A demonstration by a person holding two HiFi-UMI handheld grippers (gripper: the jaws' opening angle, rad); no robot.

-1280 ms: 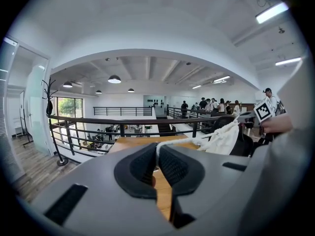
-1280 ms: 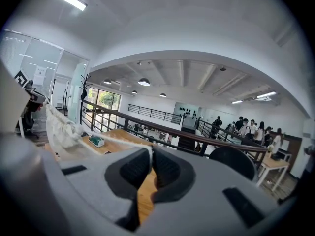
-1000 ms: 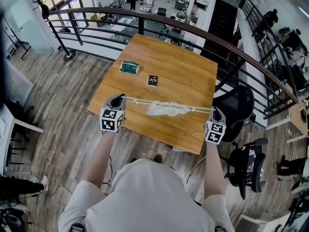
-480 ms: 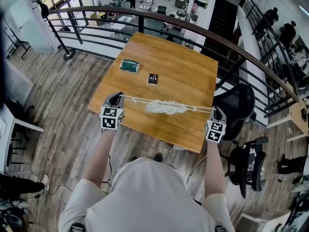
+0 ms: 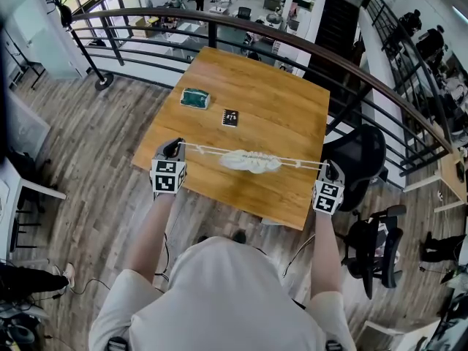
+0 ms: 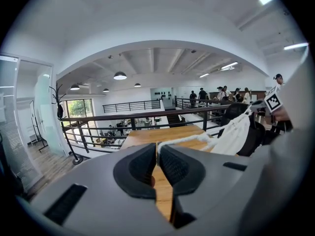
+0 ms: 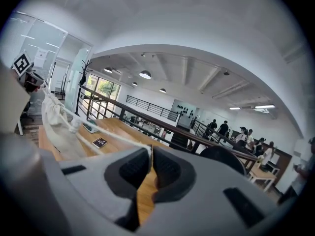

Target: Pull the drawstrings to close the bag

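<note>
The white cloth bag (image 5: 250, 161) hangs bunched up over the wooden table (image 5: 292, 123), strung between my two grippers. A white drawstring (image 5: 208, 152) runs taut from it to my left gripper (image 5: 180, 147), whose pads are pinched on the cord's end (image 6: 160, 145). The other drawstring (image 5: 303, 164) runs to my right gripper (image 5: 327, 166), shut on that cord (image 7: 147, 149) too. In the left gripper view the bag (image 6: 236, 132) sags at the right. In the right gripper view the bag (image 7: 51, 117) hangs at the left.
A green box (image 5: 195, 99) and a small black card (image 5: 230, 118) lie on the far part of the table. A black railing (image 5: 307, 50) curves behind it. A black office chair (image 5: 362, 159) stands off the table's right edge, close to my right gripper.
The bunched bag has drawn a little tighter and sits slightly higher on the taut strings. Both grippers have hardly moved.
</note>
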